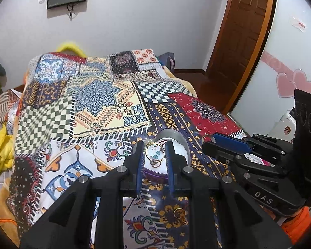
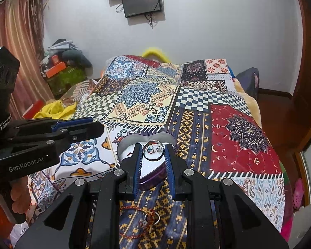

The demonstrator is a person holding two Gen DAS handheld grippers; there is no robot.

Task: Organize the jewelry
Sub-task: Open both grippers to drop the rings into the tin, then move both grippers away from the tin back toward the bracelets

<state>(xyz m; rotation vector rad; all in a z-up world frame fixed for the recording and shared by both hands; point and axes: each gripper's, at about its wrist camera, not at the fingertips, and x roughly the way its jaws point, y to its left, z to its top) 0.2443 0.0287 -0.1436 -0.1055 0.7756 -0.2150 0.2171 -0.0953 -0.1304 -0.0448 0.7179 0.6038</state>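
My left gripper [image 1: 154, 147] is shut on a thin gold hoop with blue beads [image 1: 155, 154], held just above an open heart-shaped jewelry box [image 1: 177, 137] that has a silver lid, a white lining and a purple base. In the right wrist view my right gripper [image 2: 153, 149] is shut on a silver ring set with stones [image 2: 153, 151], also over the box [image 2: 130, 140]. Each gripper shows in the other's view: the right gripper [image 1: 209, 141] beside the box, the left gripper [image 2: 98, 124] to its left.
A patchwork cloth [image 1: 93, 108] covers the bed. A small gold piece [image 1: 179, 213] lies on it near me. A red string bracelet [image 2: 134, 209] and a silver ring [image 2: 155, 219] lie under the right gripper. A wooden door [image 1: 244, 31] stands at the right.
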